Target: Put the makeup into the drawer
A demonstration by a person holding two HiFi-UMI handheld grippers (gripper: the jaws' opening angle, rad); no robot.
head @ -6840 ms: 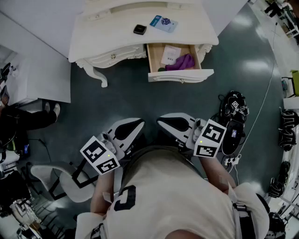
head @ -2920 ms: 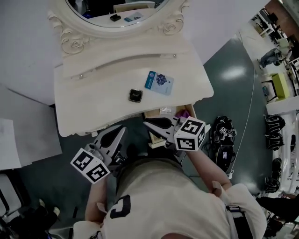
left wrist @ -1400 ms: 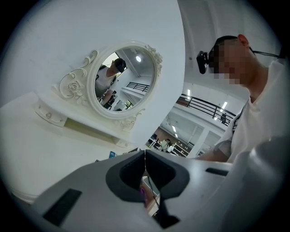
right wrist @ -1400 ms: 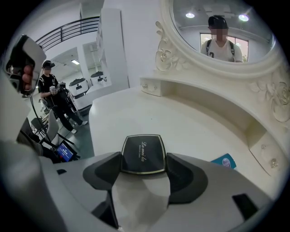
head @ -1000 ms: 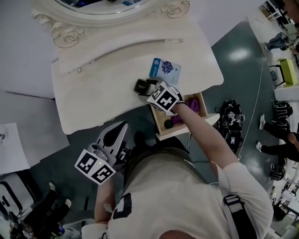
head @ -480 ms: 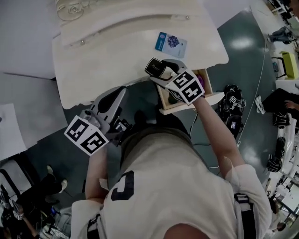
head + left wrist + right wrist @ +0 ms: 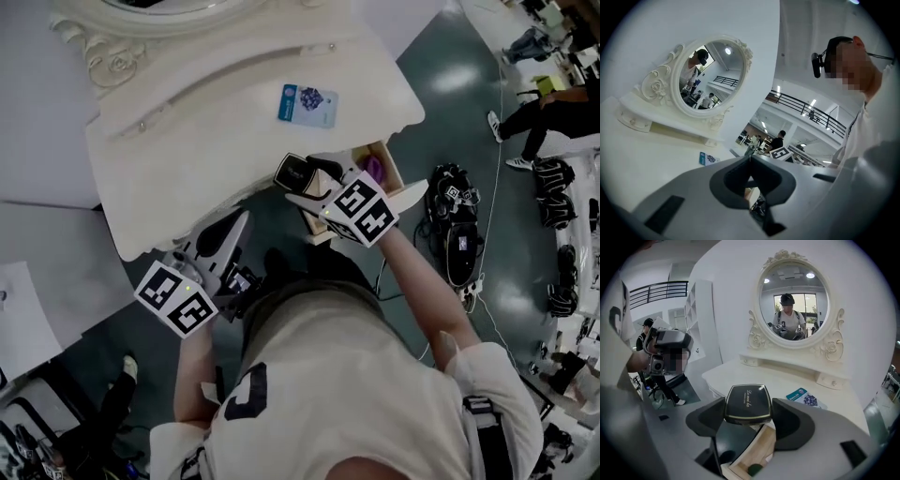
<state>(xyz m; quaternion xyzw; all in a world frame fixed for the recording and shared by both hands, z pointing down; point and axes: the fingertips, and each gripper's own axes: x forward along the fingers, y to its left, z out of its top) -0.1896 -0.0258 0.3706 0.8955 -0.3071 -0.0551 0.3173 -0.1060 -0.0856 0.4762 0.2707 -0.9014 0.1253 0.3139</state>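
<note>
The white table (image 7: 187,141) has its drawer (image 7: 757,446) open in front. The left gripper (image 7: 750,161) hangs empty, jaws together. The right gripper (image 7: 314,183) clamps the black makeup compact (image 7: 746,403), lifted beside the drawer; lowering it in and letting go remain.

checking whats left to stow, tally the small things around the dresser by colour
black compact: 1
blue packet: 1
purple item in the drawer: 1
dark green round thing in the drawer: 1
total: 4
</note>
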